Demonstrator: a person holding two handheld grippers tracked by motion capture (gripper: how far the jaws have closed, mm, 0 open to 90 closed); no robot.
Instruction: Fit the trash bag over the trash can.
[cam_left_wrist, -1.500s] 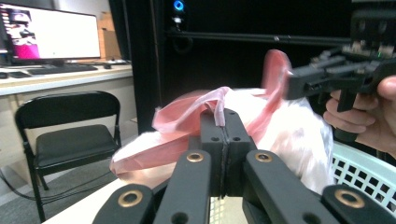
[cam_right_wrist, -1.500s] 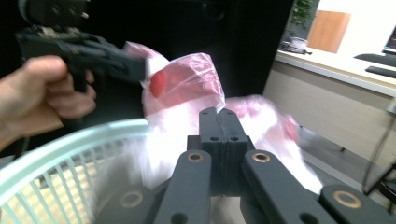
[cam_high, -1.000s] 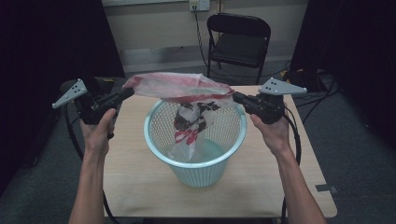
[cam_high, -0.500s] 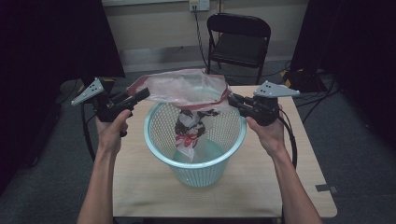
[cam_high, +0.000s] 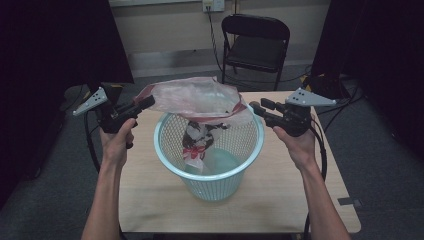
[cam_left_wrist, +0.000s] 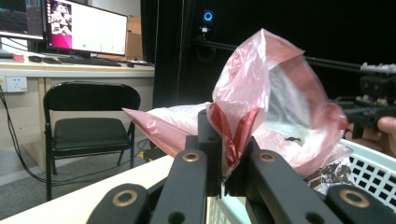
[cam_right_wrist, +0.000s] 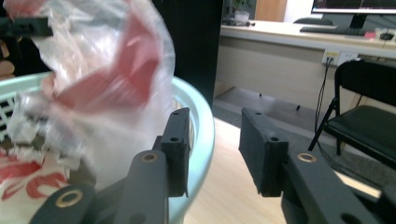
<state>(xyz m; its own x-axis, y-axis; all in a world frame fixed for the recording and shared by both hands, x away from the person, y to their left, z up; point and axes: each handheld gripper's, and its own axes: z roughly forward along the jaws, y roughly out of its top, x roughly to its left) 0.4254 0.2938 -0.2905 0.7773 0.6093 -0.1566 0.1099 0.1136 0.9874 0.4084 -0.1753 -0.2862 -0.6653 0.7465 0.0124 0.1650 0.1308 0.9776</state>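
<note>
While left gripper (cam_high: 142, 104) is clamping bunched edge of pink plastic bag (cam_high: 197, 98), jaws are closing fully on film. Bag is billowing above rim of pale blue mesh wastebasket (cam_high: 210, 172) on wooden table (cam_high: 300, 200). Right gripper (cam_high: 257, 108) is gaping moderately wide, gripping nothing; left jaw is sitting just beside basket rim and bag, contact unclear.

We note a black folding chair (cam_high: 256, 44) against a beige wall (cam_high: 165, 30), dark curtains (cam_high: 55, 45) flanking, grey floor (cam_high: 380, 150).
</note>
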